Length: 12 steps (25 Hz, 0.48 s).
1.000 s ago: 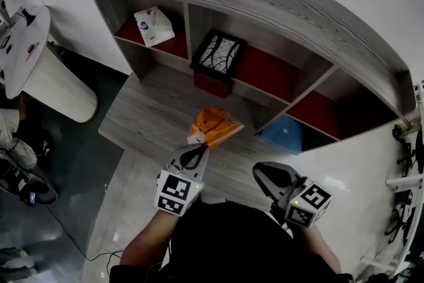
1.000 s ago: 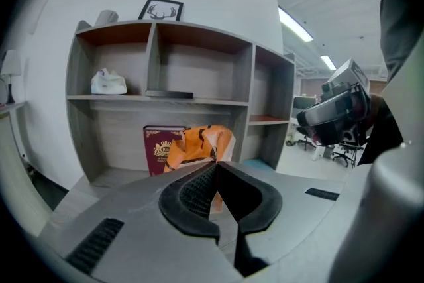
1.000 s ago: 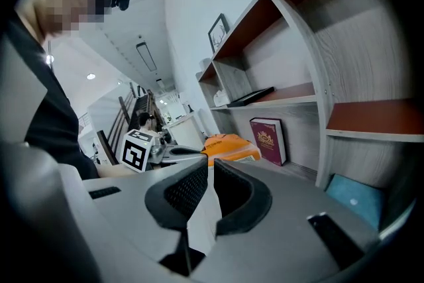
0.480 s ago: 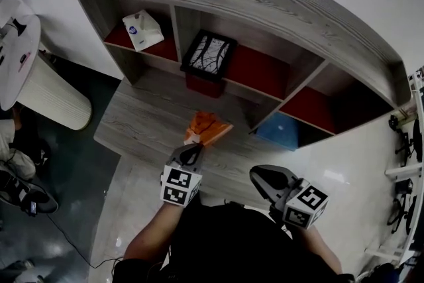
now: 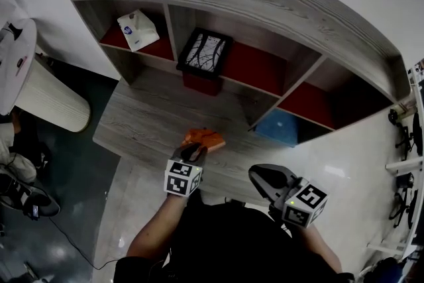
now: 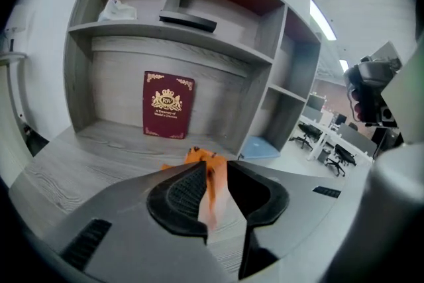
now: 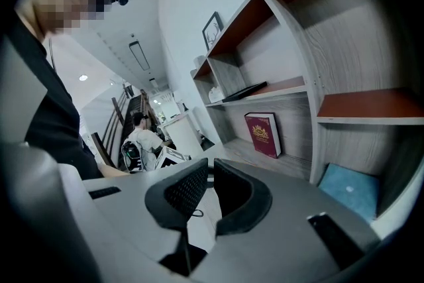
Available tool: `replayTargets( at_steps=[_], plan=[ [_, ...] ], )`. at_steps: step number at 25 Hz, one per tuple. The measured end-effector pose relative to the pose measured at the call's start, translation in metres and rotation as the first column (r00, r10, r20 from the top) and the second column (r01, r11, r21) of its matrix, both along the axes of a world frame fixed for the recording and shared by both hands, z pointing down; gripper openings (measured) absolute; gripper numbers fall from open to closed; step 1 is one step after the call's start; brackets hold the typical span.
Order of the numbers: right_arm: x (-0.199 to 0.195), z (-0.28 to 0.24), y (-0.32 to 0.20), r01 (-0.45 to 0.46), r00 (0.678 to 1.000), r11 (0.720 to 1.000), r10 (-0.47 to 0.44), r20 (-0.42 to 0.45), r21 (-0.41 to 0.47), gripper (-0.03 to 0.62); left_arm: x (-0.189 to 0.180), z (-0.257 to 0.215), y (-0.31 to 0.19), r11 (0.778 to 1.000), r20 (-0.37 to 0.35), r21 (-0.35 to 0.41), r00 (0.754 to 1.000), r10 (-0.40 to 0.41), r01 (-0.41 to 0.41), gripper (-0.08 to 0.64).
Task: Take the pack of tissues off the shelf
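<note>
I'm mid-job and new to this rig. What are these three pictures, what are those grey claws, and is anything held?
No robot: a person holds a gripper in each hand. One picture comes from a head camera looking down; the other two ride on the grippers. The left gripper is at the orange soft tissue pack, which lies on the grey wooden ledge of the shelf unit. Its fingers have just been opening, the pack between them, so it looks released. The right gripper is shut and empty.

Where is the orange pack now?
Head view, left of centre: the orange pack lies on the grey ledge, its near end between the fingers of the left gripper, which have just been opening.
</note>
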State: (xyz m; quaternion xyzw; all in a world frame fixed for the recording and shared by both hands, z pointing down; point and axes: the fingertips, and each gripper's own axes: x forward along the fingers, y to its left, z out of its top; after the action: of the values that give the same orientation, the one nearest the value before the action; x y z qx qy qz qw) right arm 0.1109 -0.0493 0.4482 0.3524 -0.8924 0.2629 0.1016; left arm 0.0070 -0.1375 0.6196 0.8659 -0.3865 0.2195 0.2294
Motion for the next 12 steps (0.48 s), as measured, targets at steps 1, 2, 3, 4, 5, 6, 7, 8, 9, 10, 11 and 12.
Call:
replayTargets(
  at_steps=[1, 2, 3, 4, 5, 6, 7, 8, 9, 10, 11, 12],
  plan=[
    [0.0, 0.0, 0.0, 0.001, 1.0, 1.0, -0.001, -0.001, 0.001, 0.02, -0.001, 0.001, 0.0, 1.0, -0.004, -0.008, 1.0, -0.003, 0.003, 0.127],
    [-0.001, -0.001, 0.0, 0.004, 1.0, 1.0, -0.004, -0.002, 0.009, 0.02, -0.002, 0.0, 0.0, 1.0, -0.007, -0.011, 1.0, -0.008, 0.008, 0.147],
    [-0.002, -0.002, -0.001, 0.007, 1.0, 1.0, -0.007, 0.002, 0.011, 0.02, -0.004, -0.001, 0.0, 1.0, -0.011, -0.01, 1.0, -0.014, 0.013, 0.149],
    [-0.004, -0.004, -0.001, 0.008, 1.0, 1.0, -0.008, 0.011, 0.006, 0.02, -0.006, -0.004, 0.0, 1.0, -0.016, -0.005, 1.0, -0.019, 0.019, 0.15],
    [-0.006, -0.006, -0.001, 0.01, 1.0, 1.0, -0.01, 0.02, 0.002, 0.02, -0.008, -0.008, 0.0, 1.0, -0.021, 0.002, 0.999, -0.025, 0.025, 0.15],
    [-0.007, -0.006, -0.001, 0.013, 1.0, 1.0, -0.013, 0.021, 0.005, 0.02, -0.011, -0.012, 0.0, 0.999, -0.028, 0.009, 0.999, -0.032, 0.033, 0.15],
    [-0.007, -0.005, -0.002, 0.017, 1.0, 1.0, -0.018, 0.015, 0.014, 0.02, -0.013, -0.016, 0.0, 0.999, -0.036, 0.016, 0.999, -0.04, 0.04, 0.15],
    [-0.007, -0.004, -0.002, 0.023, 1.0, 0.999, -0.023, 0.008, 0.023, 0.02, -0.016, -0.021, 0.0, 0.999, -0.046, 0.023, 0.998, -0.047, 0.048, 0.15],
    [-0.008, -0.004, -0.002, 0.027, 1.0, 0.999, -0.027, 0.008, 0.023, 0.02, -0.019, -0.027, 0.001, 0.998, -0.058, 0.031, 0.997, -0.054, 0.056, 0.15],
    [-0.011, -0.005, -0.002, 0.031, 0.999, 0.999, -0.031, 0.015, 0.016, 0.02, -0.022, -0.033, 0.001, 0.997, -0.071, 0.039, 0.996, -0.061, 0.064, 0.15],
    [-0.013, -0.007, -0.002, 0.035, 0.999, 0.999, -0.035, 0.022, 0.011, 0.02, -0.024, -0.04, 0.002, 0.996, -0.085, 0.049, 0.994, -0.066, 0.071, 0.15],
    [-0.015, -0.007, -0.003, 0.04, 0.999, 0.999, -0.04, 0.024, 0.014, 0.02, -0.027, -0.048, 0.004, 0.995, -0.098, 0.06, 0.993, -0.071, 0.077, 0.15]
  ],
)
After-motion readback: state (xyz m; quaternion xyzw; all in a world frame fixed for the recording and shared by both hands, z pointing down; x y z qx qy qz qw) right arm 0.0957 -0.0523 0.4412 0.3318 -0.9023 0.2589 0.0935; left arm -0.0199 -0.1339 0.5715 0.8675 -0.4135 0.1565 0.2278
